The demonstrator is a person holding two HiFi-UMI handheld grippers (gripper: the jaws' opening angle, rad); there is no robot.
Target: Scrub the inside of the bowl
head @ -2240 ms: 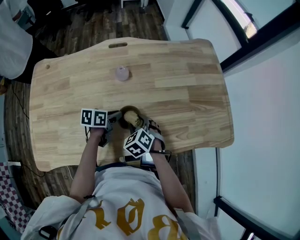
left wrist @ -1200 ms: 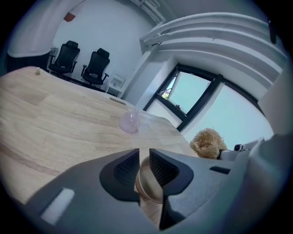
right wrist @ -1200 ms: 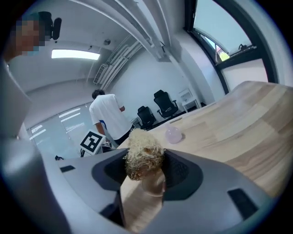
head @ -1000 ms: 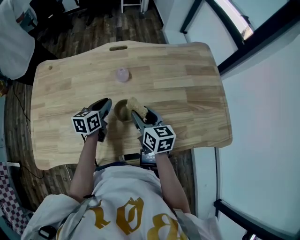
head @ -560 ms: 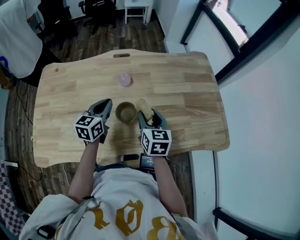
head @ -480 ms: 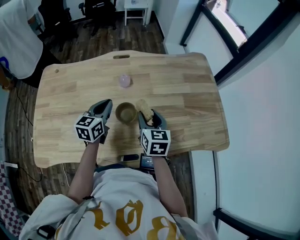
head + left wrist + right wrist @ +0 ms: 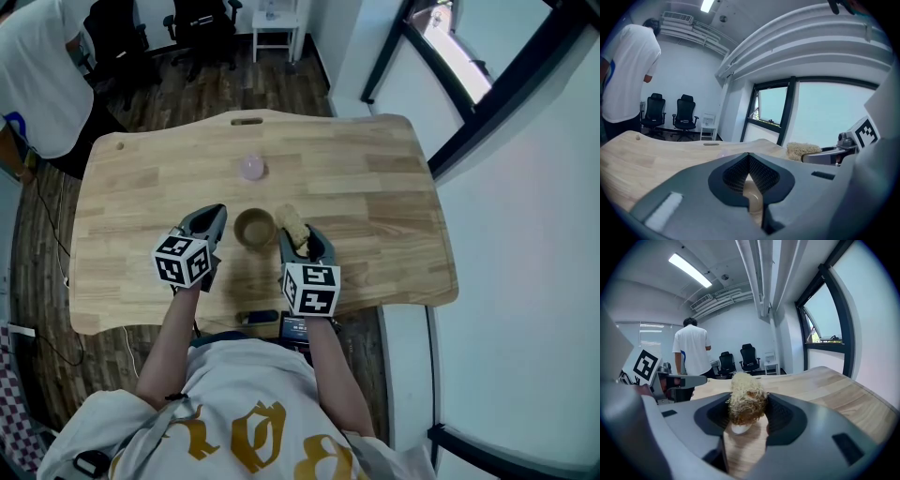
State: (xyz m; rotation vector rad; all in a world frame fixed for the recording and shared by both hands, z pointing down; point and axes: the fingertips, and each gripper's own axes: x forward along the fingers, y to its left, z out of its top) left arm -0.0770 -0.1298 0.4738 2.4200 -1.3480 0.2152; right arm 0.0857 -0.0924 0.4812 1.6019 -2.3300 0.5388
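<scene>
Two grippers sit beside the small round brown bowl on the pale wooden table. The right gripper squeezes a fluffy tan scrubber ball just right of the bowl. The left gripper, just left of it, is pinched closed on nothing. Best to hold the rim steady, then rub round inside.

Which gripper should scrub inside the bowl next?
Right: the right gripper holds the scrubber just beside the bowl; the left gripper is shut, empty.
</scene>
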